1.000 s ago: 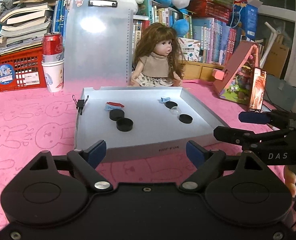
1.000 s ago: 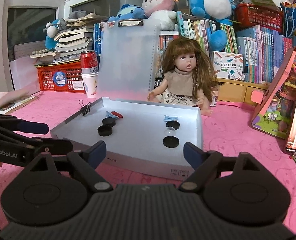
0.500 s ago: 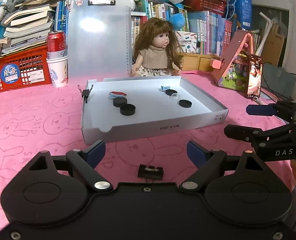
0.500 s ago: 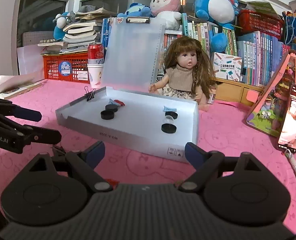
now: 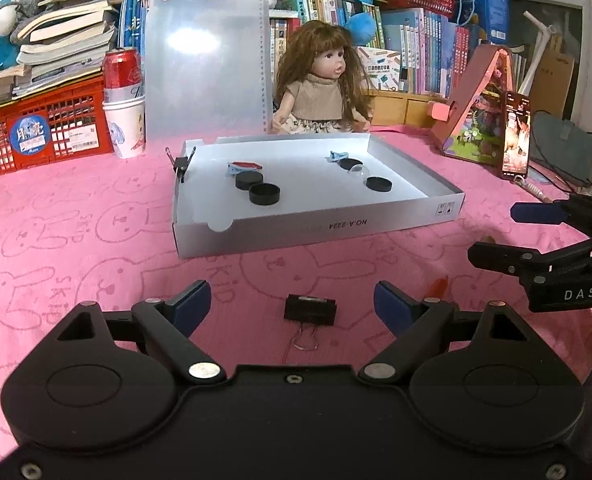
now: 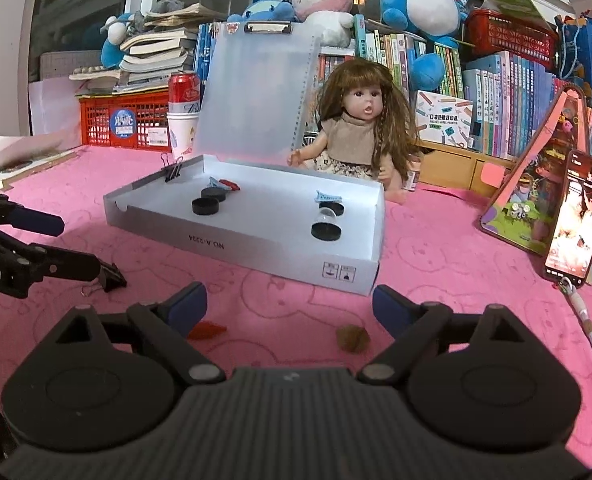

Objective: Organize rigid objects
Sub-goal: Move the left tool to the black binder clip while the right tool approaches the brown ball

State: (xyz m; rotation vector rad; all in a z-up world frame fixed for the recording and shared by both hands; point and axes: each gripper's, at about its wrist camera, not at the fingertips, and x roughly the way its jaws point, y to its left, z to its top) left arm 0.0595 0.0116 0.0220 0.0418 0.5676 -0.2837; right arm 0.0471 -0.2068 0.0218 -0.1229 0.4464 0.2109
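A shallow grey box [image 5: 320, 232] [image 6: 255, 256] lies on the pink cloth, holding black round lids [image 5: 264, 194] [image 6: 326, 231], small clips and a clear dome. A black binder clip [image 5: 310, 309] lies on the cloth between the blue-padded fingers of my left gripper [image 5: 291, 306], which is open and apart from it. In the right wrist view that clip [image 6: 109, 278] shows behind the left gripper's finger. My right gripper [image 6: 289, 306] is open above the cloth, with a brown walnut [image 6: 352, 338] and a red clip [image 6: 207, 330] lying between its fingers, untouched.
A doll [image 5: 323, 84] sits behind the box beside an upright clear clipboard [image 5: 205, 68]. A red can on paper cups [image 5: 123, 120] and a red crate [image 5: 35, 128] stand at back left. A phone [image 6: 578, 216] leans on a pink stand at right; its cable runs forward.
Both grippers have drawn back from the box and sunk toward the cloth. The binder clip, walnut and red clip have come into view between the fingers.
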